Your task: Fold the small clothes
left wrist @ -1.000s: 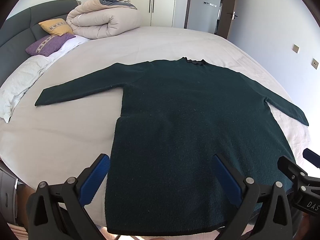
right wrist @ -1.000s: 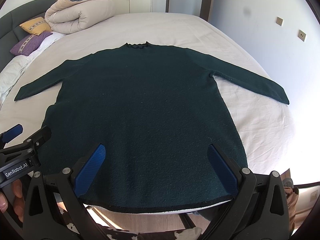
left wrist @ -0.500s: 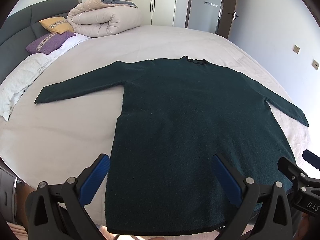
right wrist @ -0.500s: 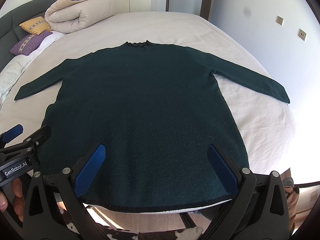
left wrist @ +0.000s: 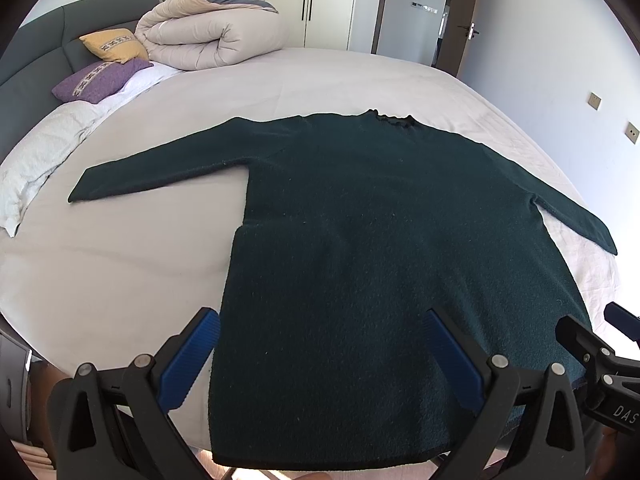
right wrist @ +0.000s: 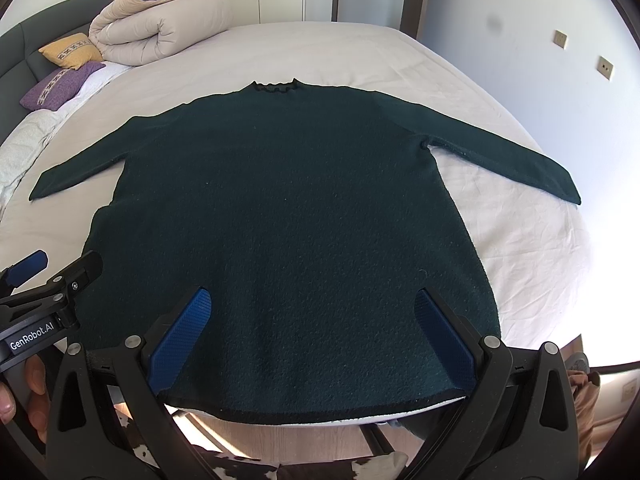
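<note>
A dark green long-sleeved sweater [left wrist: 380,240] lies flat on the bed, both sleeves spread out, collar at the far side, hem at the near bed edge. It also shows in the right wrist view [right wrist: 288,220]. My left gripper [left wrist: 324,344] is open and empty, above the hem's left part. My right gripper [right wrist: 312,328] is open and empty, above the hem's middle. The right gripper's tip shows at the right edge of the left wrist view [left wrist: 600,360]. The left gripper's tip shows at the left edge of the right wrist view [right wrist: 48,292].
The bed [left wrist: 120,260] has a pale sheet. A rolled beige duvet [left wrist: 208,40], a yellow pillow [left wrist: 112,44] and a purple pillow [left wrist: 100,80] lie at the head end, far left. Wardrobes and a door stand behind. Wooden floor [right wrist: 300,440] lies below the near edge.
</note>
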`<act>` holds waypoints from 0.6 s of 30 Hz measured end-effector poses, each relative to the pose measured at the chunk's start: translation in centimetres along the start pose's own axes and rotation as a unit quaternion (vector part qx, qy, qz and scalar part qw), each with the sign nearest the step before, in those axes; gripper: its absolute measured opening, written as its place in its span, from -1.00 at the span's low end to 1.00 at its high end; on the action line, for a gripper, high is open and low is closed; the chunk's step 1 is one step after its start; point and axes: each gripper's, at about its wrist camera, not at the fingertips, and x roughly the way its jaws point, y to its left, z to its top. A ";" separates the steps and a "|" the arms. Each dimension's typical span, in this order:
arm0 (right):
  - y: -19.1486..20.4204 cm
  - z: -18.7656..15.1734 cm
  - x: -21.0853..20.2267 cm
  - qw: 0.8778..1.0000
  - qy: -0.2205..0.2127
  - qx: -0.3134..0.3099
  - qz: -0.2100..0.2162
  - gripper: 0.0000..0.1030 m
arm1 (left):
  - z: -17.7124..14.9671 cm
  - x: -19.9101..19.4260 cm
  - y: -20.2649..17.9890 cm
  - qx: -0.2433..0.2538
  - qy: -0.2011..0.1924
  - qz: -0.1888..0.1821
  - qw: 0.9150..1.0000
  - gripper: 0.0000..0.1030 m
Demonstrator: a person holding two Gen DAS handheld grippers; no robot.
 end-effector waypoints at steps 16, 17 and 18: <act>-0.2 0.3 0.4 1.000 0.009 0.005 0.015 1.00 | 1.3 1.0 6.2 -0.095 -0.003 -0.045 0.994 1.00; -0.3 0.3 0.4 1.000 0.011 0.009 0.027 1.00 | 1.6 1.0 7.4 -0.113 -0.008 -0.051 0.992 1.00; -0.5 0.4 0.5 0.999 0.012 0.015 0.040 1.00 | 2.0 1.1 8.8 -0.130 -0.015 -0.061 0.990 1.00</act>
